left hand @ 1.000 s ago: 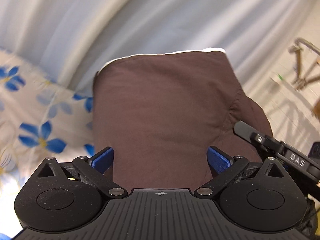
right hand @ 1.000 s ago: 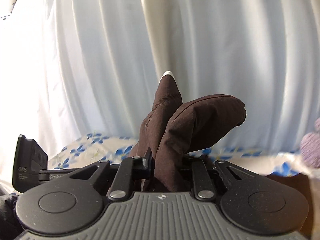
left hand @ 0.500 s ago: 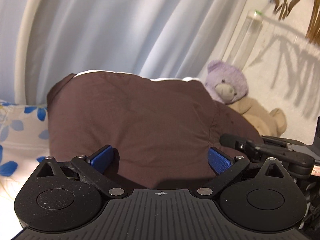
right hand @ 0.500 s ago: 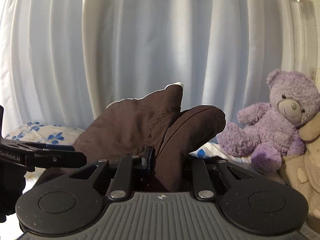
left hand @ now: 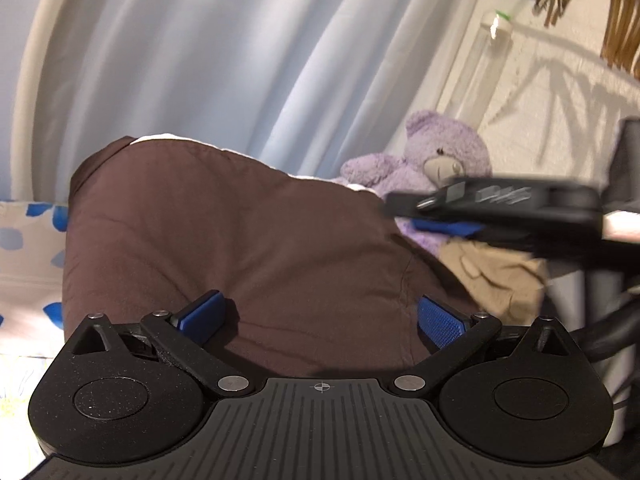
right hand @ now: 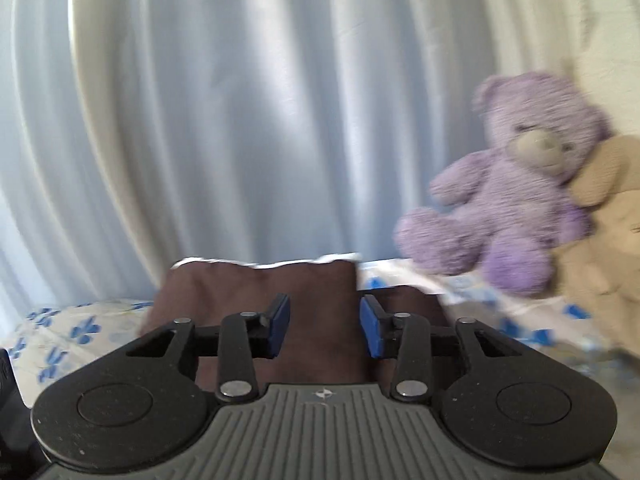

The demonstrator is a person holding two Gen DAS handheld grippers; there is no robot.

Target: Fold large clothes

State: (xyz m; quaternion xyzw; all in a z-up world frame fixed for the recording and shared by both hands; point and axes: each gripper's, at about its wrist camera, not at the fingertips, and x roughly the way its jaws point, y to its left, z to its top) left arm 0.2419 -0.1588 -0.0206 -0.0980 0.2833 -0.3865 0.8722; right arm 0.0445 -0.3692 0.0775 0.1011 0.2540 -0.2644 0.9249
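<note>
A dark brown garment with a white edge lies folded on the floral bed sheet, right in front of my left gripper, which is open wide with its blue pads on either side of the cloth. In the right wrist view the same garment lies flat below and ahead of my right gripper, which is open and holds nothing. The right gripper also shows in the left wrist view, blurred, above the garment's right side.
A purple teddy bear and a tan plush toy sit at the right against the wall. White curtains hang behind the bed. The floral sheet spreads to the left. Wooden hangers hang at the upper right.
My right gripper has opened and let go of the brown garment, which dropped from a raised bunch to lie flat. The right gripper has shifted; the left stays open.
</note>
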